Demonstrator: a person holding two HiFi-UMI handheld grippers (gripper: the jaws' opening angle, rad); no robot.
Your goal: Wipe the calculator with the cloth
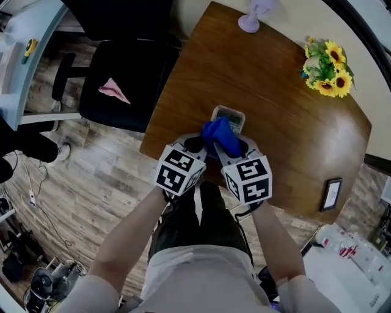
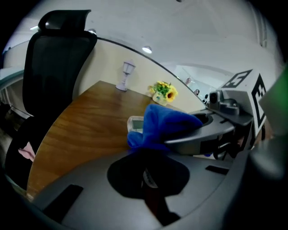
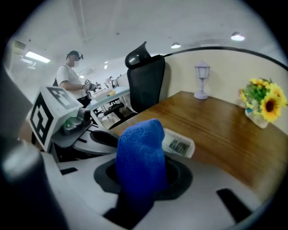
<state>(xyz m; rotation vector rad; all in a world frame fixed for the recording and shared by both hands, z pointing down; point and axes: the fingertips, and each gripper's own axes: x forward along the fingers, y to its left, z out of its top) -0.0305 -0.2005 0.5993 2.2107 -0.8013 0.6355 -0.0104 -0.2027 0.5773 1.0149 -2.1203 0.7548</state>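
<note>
Calculator and cloth at the near edge of a brown wooden table (image 1: 275, 110), seen from above and along both grippers. The small grey pocket calculator (image 1: 228, 115) (image 2: 135, 123) (image 3: 179, 143) is placed near the table's near edge, display upward. Its near end is covered by the bright blue terry cloth (image 1: 221, 136) (image 2: 164, 123) (image 3: 140, 155); whether it rests flat on the wood cannot be told.

The cloth is clamped by the right gripper (image 1: 243, 150) (image 3: 135, 197). In the right gripper view the fabric is seen filling the slot between the jaws and rising from it as a bunched column, with its top just in front of the calculator. The left gripper (image 1: 194, 145) (image 2: 150, 179) is held just left of the cloth, close beside the right gripper. Its jaws are seen drawn together as a narrow dark strip inside the black recess, and no object is distinguishable between them. The lower fold of the cloth is seen just beyond that recess.

A bunch of yellow artificial sunflowers (image 1: 328, 61) (image 2: 164, 91) (image 3: 263, 103) is set at the far right of the table, and a small lilac lantern-shaped ornament (image 1: 253, 17) (image 2: 125, 75) (image 3: 201, 80) at the far edge. A small dark-framed picture (image 1: 332, 194) is placed at the near right edge. A black mesh office chair (image 1: 122, 79) (image 2: 56, 67) (image 3: 146, 81) is positioned left of the table, with a pink folded scrap (image 1: 113, 90) on its seat. A person in a white top (image 3: 72, 74) is visible in the far left background of the right gripper view.
</note>
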